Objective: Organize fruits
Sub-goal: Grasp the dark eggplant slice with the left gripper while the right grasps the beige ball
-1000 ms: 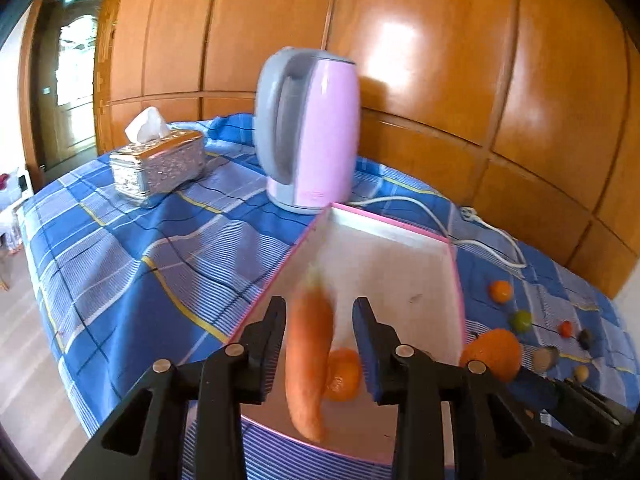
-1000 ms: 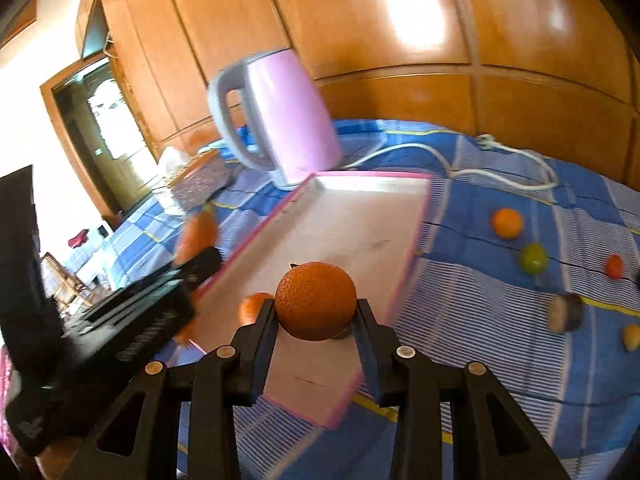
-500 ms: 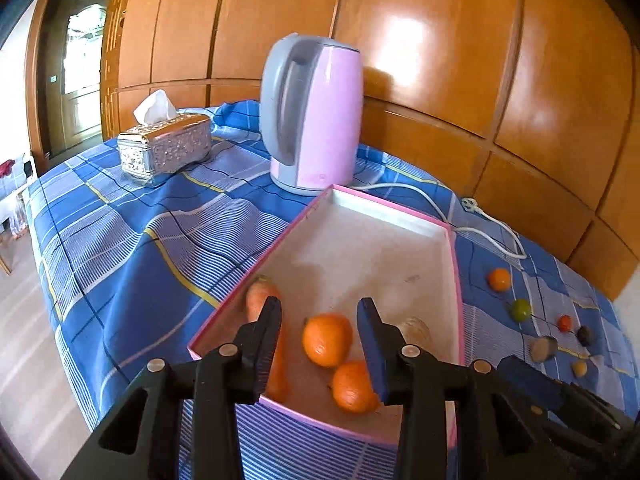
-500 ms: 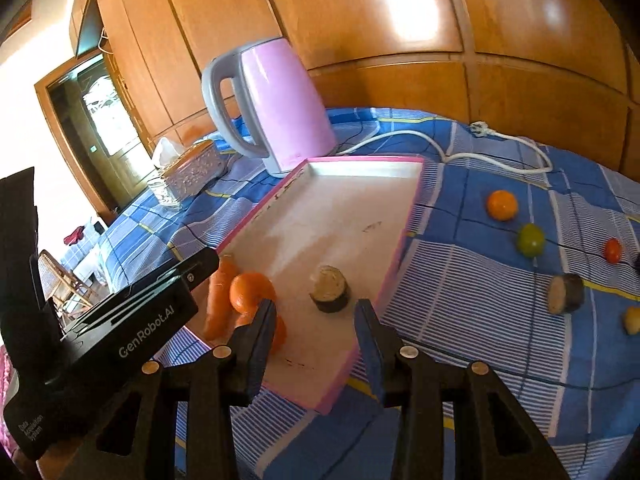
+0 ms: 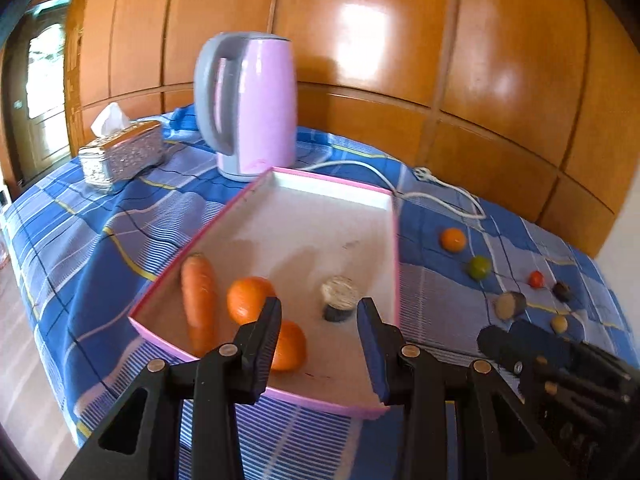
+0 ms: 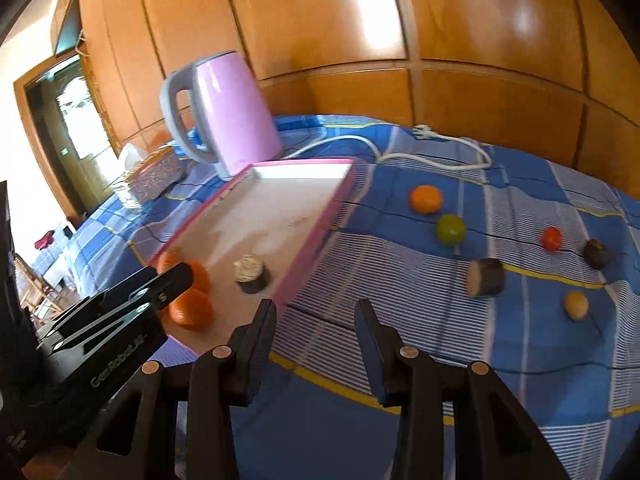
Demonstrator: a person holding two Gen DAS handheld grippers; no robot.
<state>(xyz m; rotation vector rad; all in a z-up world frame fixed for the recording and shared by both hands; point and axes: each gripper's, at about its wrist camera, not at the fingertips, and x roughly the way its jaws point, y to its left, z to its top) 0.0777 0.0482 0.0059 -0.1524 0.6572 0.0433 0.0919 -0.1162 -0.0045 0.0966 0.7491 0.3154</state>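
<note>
Left gripper [image 5: 318, 342] and right gripper [image 6: 316, 340] held apart, empty, above table. Carrot [image 5: 199, 300], oranges [image 5: 249, 299] gathered at tray [image 5: 394, 248] near end for sorting; small fruits [image 6: 451, 230] left on cloth [image 6: 520, 340].

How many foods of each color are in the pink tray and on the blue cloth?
Orange: 4, a carrot and two oranges in the tray, one orange on the cloth
Green: 1
Red: 1
Yellow: 1
Dark: 3, one chunk in the tray, two on the cloth
Total: 10
</note>
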